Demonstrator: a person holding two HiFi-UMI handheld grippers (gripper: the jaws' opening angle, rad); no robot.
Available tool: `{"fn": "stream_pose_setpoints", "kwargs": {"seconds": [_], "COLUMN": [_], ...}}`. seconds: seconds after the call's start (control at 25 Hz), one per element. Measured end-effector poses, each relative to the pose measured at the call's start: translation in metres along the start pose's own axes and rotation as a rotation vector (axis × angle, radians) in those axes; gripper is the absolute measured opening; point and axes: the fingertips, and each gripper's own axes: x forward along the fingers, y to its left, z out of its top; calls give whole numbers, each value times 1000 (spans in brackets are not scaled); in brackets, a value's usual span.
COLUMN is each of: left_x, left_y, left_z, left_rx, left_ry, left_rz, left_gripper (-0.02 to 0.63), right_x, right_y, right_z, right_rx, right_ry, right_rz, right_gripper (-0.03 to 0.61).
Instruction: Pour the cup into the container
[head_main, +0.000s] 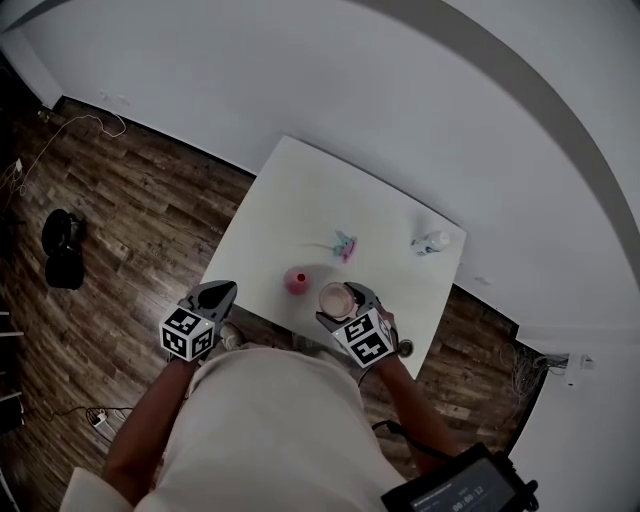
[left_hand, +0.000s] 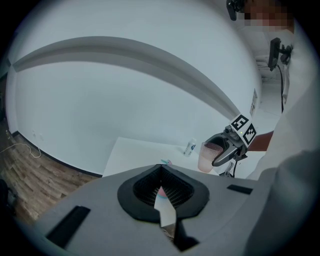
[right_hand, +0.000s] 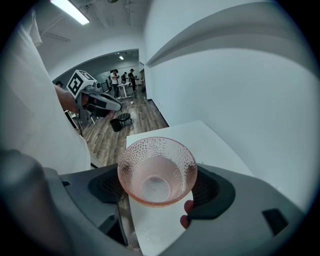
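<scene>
Status: pour not yet started.

R gripper (head_main: 351, 306): jaws closed on the pink textured cup (right_hand: 156, 171), one jaw each side of the wall. Cup is upright, rim level, held over the near table (head_main: 300, 190) edge. Contents can't be confirmed; inside looks clear or near empty in the right gripper view.

Container (head_main: 297, 281): pink, stands on the table at approx. 10 o'clock from the cup, close by but not touching. Nothing is seen entering it.

L gripper (head_main: 215, 296): jaw tips together, nothing held. It hangs off the table's near-left edge, at 8 o'clock from the container, taking no part.

Other items: small pink/teal object (head_main: 345, 245) at 12 o'clock from the cup, small bottle (head_main: 431, 242) at 2 o'clock. Neither sits between cup and container.

Done: cup gripped and lifted.

Left, by my assessment: carry cup over the container, tip, empty, set down.
</scene>
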Motion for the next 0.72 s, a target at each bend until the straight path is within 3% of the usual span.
{"fn": "stream_pose_setpoints", "kwargs": {"seconds": [0.72], "left_x": [5], "left_y": [3], "left_z": [2], "left_rx": [22], "left_ry": [9], "left_rz": [-12], "left_gripper": [11], "right_x": [26], "right_y": [1], "right_z": [-7], "right_rx": [-23], "right_ry": [103], "right_rz": [54], "right_gripper": [385]}}
